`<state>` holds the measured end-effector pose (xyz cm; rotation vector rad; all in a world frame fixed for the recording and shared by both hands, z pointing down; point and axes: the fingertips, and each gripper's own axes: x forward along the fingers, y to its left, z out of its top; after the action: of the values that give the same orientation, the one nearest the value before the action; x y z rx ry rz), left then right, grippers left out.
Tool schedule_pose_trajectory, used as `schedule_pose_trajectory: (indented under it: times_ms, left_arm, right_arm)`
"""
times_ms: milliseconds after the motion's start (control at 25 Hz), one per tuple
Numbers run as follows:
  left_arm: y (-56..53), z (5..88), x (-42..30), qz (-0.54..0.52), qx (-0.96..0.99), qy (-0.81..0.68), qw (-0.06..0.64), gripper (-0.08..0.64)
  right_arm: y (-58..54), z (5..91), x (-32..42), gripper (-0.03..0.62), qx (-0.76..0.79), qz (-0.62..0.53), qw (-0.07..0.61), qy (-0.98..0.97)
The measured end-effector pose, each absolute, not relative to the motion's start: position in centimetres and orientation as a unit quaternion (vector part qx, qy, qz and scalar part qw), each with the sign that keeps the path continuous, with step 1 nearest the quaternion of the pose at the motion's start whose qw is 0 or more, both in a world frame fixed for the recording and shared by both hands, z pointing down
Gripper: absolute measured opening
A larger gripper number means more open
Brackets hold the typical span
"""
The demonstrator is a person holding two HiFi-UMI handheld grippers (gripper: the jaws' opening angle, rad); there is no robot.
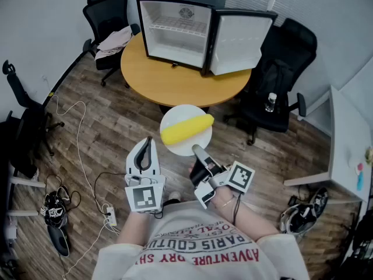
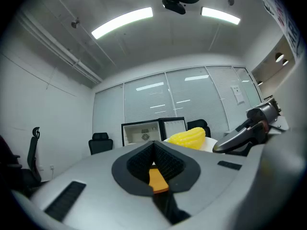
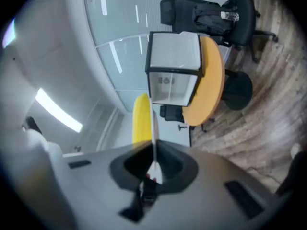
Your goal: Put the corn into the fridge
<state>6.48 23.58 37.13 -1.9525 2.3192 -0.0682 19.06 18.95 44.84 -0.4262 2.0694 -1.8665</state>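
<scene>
A yellow corn cob (image 1: 186,129) lies on a white plate (image 1: 173,114), which my right gripper (image 1: 198,152) holds by its near rim, jaws shut on it. In the right gripper view the plate's edge (image 3: 153,128) runs as a thin white line between the pads, with the corn (image 3: 141,121) to its left. My left gripper (image 1: 145,147) hangs beside the plate, shut and empty; from its view the corn (image 2: 187,138) shows past its tips. The small black fridge (image 1: 178,25) stands on the round wooden table (image 1: 175,83) ahead, its door (image 1: 239,42) swung wide open and its white inside bare.
Black office chairs ring the table; the right one (image 1: 280,80) carries a bag and a water bottle (image 1: 271,102). A chair at the back left holds clothes (image 1: 113,41). Cables and a power strip (image 1: 108,214) lie on the wooden floor. A white desk (image 1: 349,139) stands at the right.
</scene>
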Motion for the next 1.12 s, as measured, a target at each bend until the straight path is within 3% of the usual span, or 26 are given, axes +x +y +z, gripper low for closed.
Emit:
schedule_pose_trajectory:
  times_ms: [560, 1120]
  left_arm:
    - [22.1, 38.1, 3.9, -0.020, -0.656, 0.753, 0.046, 0.023]
    - [21.7, 38.8, -4.4, -0.020, -0.651, 0.759, 0.029, 0.024]
  right_arm:
    - [17.7, 46.0, 16.5, 0.037, -0.176, -0.655, 0.143, 0.721]
    - [15.8, 47.1, 9.7, 0.037, -0.200, -0.662, 0.137, 0.709]
